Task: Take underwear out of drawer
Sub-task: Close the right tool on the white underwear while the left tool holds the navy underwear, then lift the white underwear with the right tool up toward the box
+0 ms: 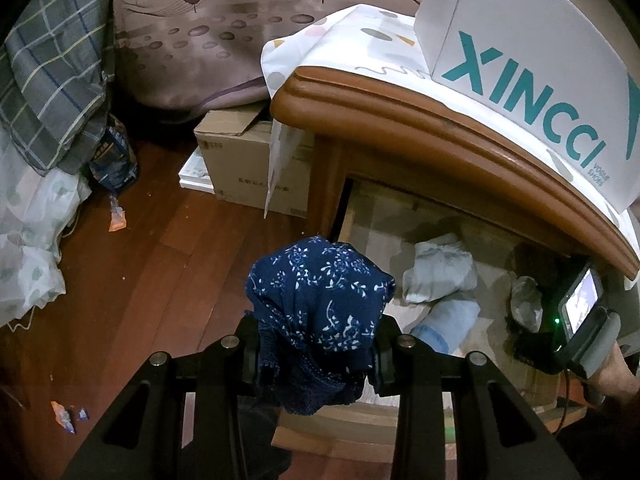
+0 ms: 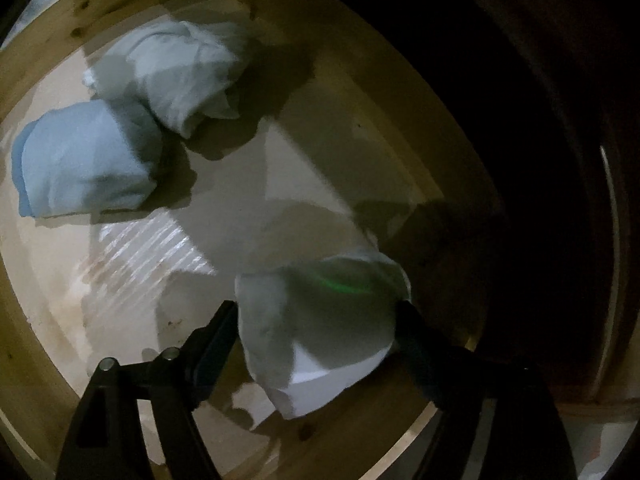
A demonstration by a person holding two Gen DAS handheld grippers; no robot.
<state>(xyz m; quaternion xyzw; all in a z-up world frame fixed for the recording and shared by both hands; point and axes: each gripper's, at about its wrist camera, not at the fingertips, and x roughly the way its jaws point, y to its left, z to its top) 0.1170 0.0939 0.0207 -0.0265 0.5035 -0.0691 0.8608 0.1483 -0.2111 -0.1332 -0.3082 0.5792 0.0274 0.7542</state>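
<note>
My left gripper (image 1: 318,344) is shut on navy floral underwear (image 1: 320,300) and holds it above the floor, left of the open drawer (image 1: 360,424). My right gripper (image 2: 316,312) is inside the drawer (image 2: 52,36), its fingers closed against both sides of a folded white underwear (image 2: 324,320). A light blue folded piece (image 2: 84,160) and a pale folded piece (image 2: 176,76) lie at the drawer's far left; they also show in the left wrist view as the blue piece (image 1: 448,320) and the pale piece (image 1: 440,268). The right gripper's body (image 1: 580,320) shows at the drawer's right.
The drawer belongs to a wooden nightstand (image 1: 400,112) with a patterned cloth and a white XINCCI shoe box (image 1: 532,64) on top. A cardboard box (image 1: 248,156) stands on the wood floor (image 1: 160,280) beside it. Bedding (image 1: 48,92) hangs at left.
</note>
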